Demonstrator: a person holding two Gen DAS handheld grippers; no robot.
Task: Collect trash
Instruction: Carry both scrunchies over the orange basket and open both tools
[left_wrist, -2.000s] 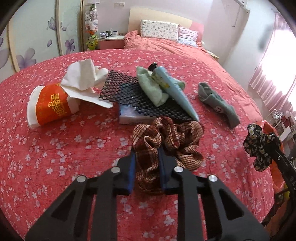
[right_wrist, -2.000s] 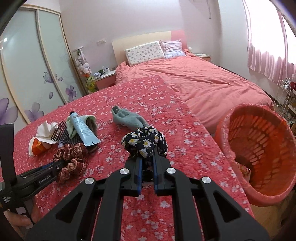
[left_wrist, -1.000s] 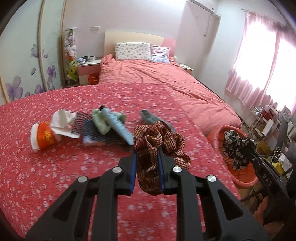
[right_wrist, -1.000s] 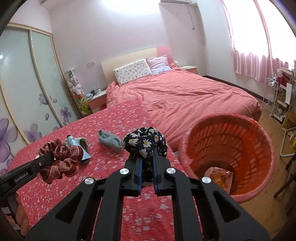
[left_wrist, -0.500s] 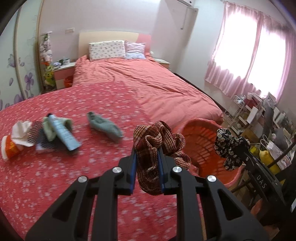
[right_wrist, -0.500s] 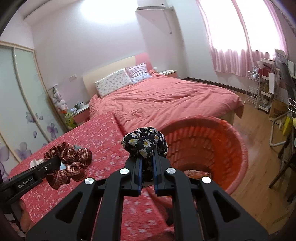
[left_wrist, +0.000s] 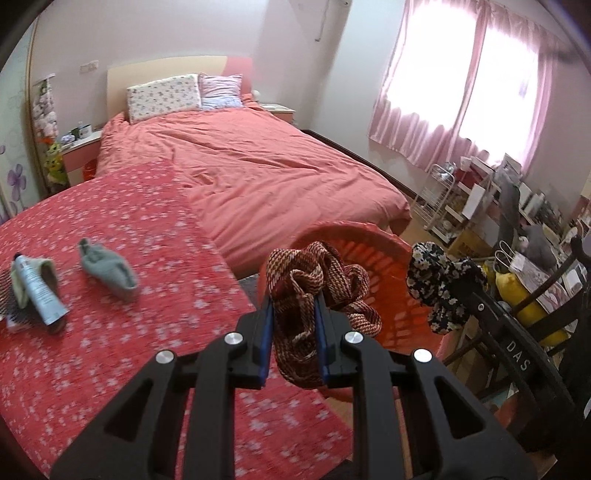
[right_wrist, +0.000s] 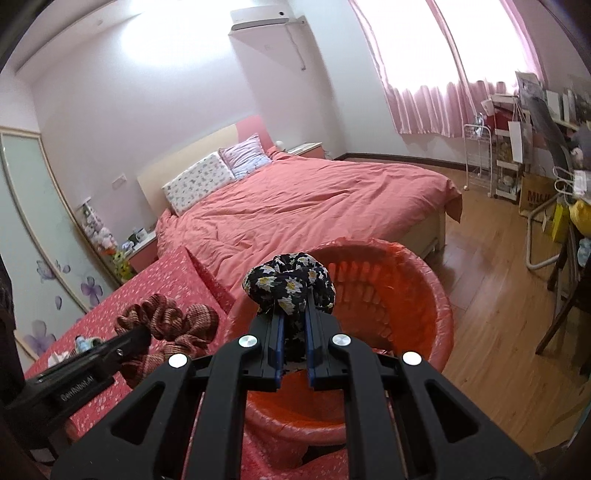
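My left gripper (left_wrist: 293, 314) is shut on a brown checked scrunchie (left_wrist: 317, 273) and holds it at the near rim of the orange basket (left_wrist: 391, 247). My right gripper (right_wrist: 293, 321) is shut on a black floral scrunchie (right_wrist: 290, 280) and holds it above the orange basket (right_wrist: 417, 291). The floral scrunchie (left_wrist: 439, 273) also shows in the left wrist view over the basket's right rim. The brown scrunchie (right_wrist: 170, 325) shows in the right wrist view, left of the basket.
On the red flowered blanket (left_wrist: 129, 332) lie a grey-green sock (left_wrist: 107, 267) and a pale blue tube (left_wrist: 38, 288) on a green cloth. The pink bed (left_wrist: 258, 162) lies behind. A chair and cluttered shelves (left_wrist: 524, 229) stand right of the basket.
Both grippers have swung right, away from the blanket, carrying their scrunchies to the orange basket. The basket now sits directly under and ahead of them.
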